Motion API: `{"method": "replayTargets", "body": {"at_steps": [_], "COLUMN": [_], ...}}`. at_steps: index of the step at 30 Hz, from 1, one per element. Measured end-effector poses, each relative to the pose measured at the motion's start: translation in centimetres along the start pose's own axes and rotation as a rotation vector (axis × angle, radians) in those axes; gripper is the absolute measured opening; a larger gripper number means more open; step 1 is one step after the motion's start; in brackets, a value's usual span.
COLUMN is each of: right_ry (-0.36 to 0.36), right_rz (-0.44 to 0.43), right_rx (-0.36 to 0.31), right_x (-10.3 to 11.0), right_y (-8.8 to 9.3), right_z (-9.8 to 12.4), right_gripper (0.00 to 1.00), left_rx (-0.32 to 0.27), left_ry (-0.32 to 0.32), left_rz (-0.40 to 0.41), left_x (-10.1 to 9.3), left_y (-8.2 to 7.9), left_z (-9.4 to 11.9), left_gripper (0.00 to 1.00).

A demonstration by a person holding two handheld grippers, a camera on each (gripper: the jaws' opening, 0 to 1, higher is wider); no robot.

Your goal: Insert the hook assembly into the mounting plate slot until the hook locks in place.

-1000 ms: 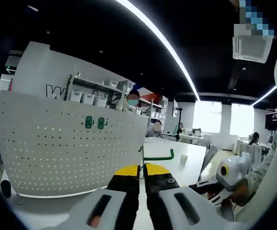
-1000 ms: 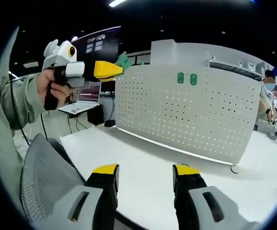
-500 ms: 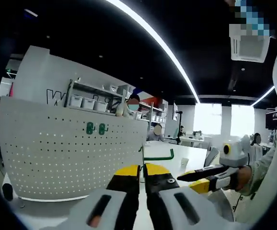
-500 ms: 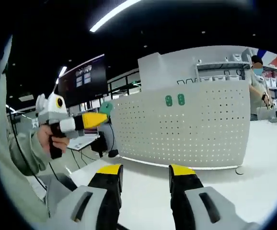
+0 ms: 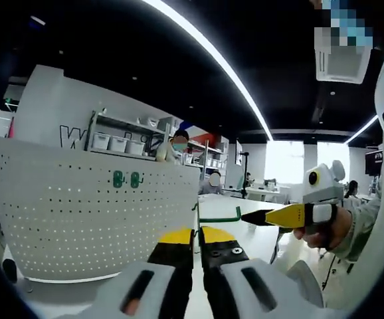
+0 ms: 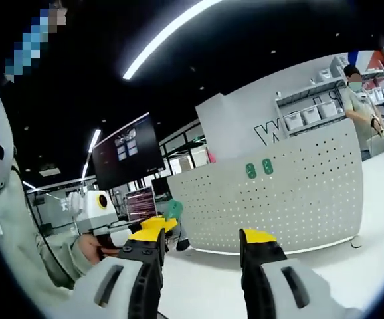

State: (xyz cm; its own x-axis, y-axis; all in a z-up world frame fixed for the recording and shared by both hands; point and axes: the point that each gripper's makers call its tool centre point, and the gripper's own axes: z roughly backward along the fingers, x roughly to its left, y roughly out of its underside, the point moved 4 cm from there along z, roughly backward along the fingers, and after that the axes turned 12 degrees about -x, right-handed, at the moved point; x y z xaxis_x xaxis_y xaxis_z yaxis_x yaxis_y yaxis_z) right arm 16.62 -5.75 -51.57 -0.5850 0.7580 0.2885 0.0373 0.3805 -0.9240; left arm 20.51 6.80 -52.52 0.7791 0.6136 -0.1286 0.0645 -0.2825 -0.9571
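Up front in the left gripper view, the left gripper [image 5: 196, 240] sits at bottom centre with its yellow-tipped black jaws pressed together on a thin green hook [image 5: 216, 217], whose bent rod runs up between the jaws and then off toward the right. Left of centre stands the white perforated mounting plate [image 5: 79, 219], upright on the white tabletop [image 5: 228, 206], with two small green clips [image 5: 125, 179] set side by side near its top edge. At mid-right the right gripper [image 5: 272, 216] comes in, held in a hand [image 5: 321, 232], its yellow jaws pointing left toward the hook.

Meanwhile, in the right gripper view, the right gripper [image 6: 201, 240] rises from the bottom with its jaws spread apart and nothing between them. Beyond it, right of centre, the mounting plate [image 6: 291, 199] stands on the tabletop [image 6: 378, 199], the green clips [image 6: 259, 169] near its upper edge. At lower left the left gripper [image 6: 153, 226], held in a hand [image 6: 89, 247], carries the green hook [image 6: 173, 209] at its yellow tip, well apart from the plate. A dark monitor [image 6: 127, 149] hangs at mid-left.
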Motion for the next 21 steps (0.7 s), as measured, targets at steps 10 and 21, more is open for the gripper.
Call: {"method": "replayTargets", "body": {"at_steps": [10, 21], "right_ry": [-0.072, -0.106], "right_rz": [-0.014, -0.037], "right_rx": [0.007, -0.011], "right_x": [2.1, 2.9], "right_y": [-0.1, -0.4], "right_z": [-1.8, -2.9], "right_gripper": [0.31, 0.25], "left_rx": [0.006, -0.005], "left_ry": [0.019, 0.034], "left_rz": [-0.001, 0.004], "left_x": [-0.8, -1.6], "left_y": [0.2, 0.0], "left_z": [-0.4, -0.6], "left_gripper": [0.03, 0.03]}}
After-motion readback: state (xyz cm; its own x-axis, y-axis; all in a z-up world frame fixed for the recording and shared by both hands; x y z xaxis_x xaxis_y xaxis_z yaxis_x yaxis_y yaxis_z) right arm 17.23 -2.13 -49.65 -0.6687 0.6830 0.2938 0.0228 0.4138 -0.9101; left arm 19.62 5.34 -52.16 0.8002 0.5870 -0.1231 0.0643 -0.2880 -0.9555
